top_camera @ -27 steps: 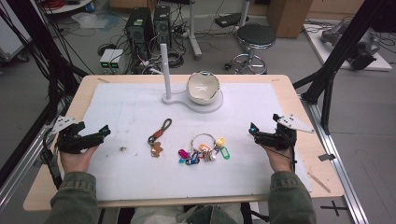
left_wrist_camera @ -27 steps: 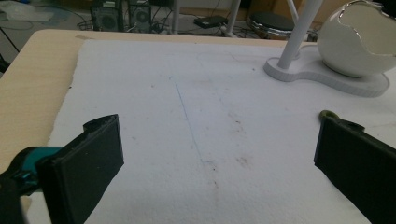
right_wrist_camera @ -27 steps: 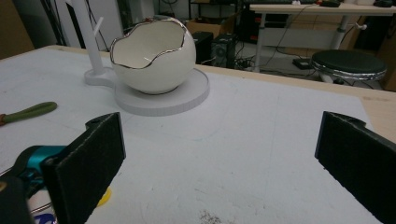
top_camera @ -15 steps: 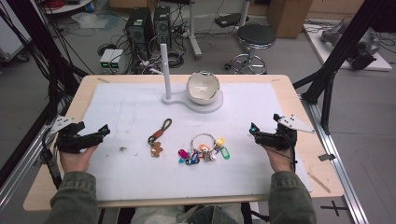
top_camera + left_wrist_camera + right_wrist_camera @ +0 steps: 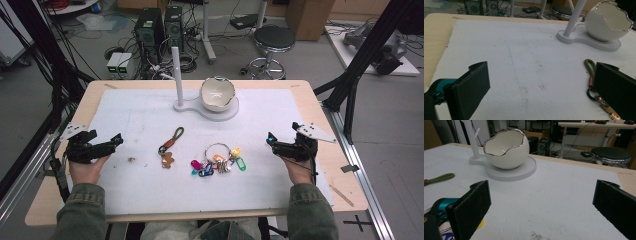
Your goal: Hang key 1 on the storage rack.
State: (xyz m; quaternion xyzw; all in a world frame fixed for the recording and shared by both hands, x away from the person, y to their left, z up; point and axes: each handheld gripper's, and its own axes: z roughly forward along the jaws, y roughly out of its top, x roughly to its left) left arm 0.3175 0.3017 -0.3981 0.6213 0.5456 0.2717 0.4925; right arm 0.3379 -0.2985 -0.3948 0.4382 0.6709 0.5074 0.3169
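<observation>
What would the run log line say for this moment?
left tool: open, empty | right tool: open, empty | key ring with coloured tags: on mat between tools | green-loop keychain: on mat, untouched

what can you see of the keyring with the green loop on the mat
The keyring with the green loop lies flat on the white mat, left of the bunch of coloured key tags and apart from it. Its olive-green cord loop points toward the far side of the table; below it come a reddish band, a dark metal ring and a small brown, glittery charm at the near end. Neither gripper touches it; the left gripper sits open to its left.
</observation>
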